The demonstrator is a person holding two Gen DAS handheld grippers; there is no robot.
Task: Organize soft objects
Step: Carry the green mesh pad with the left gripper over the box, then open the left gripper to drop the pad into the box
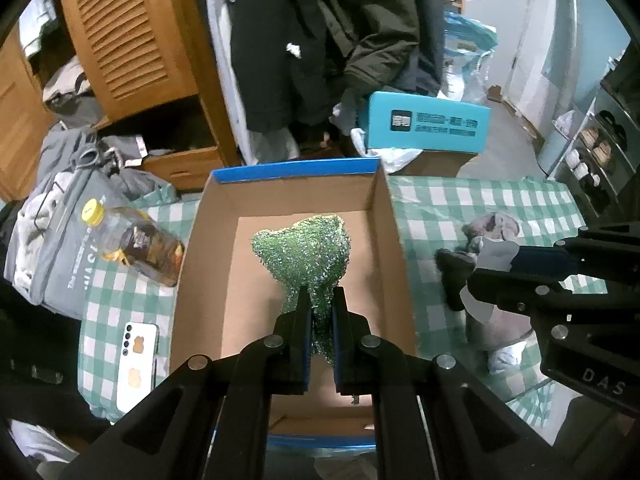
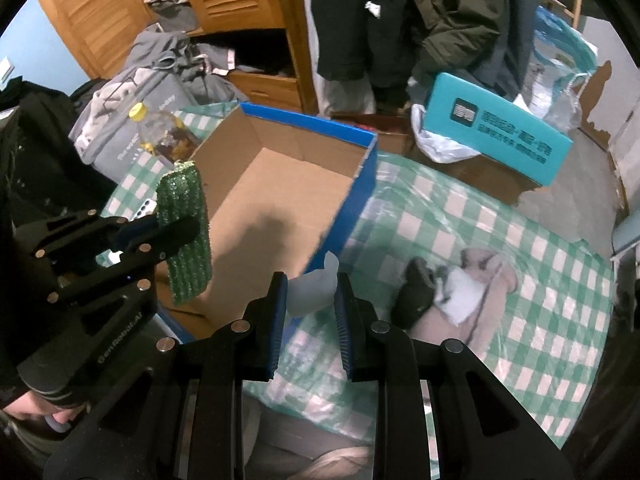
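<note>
My left gripper (image 1: 321,300) is shut on a green glittery cloth (image 1: 308,252) and holds it above the open cardboard box with a blue rim (image 1: 296,168). The cloth (image 2: 184,224) also shows in the right wrist view, hanging over the box's (image 2: 312,124) left side. My right gripper (image 2: 311,284) is shut on a pale grey soft piece (image 2: 314,288) just right of the box; it shows in the left wrist view (image 1: 472,272) holding the grey piece (image 1: 496,254). A pile of beige, white and dark soft items (image 2: 460,288) lies on the checked cloth.
A green-checked cloth (image 2: 500,216) covers the surface. A yellow-capped bottle (image 1: 132,240) and a white phone (image 1: 136,364) lie left of the box. A teal box (image 1: 428,124), a grey bag (image 1: 60,248), hanging coats and a wooden cabinet (image 1: 120,36) stand behind.
</note>
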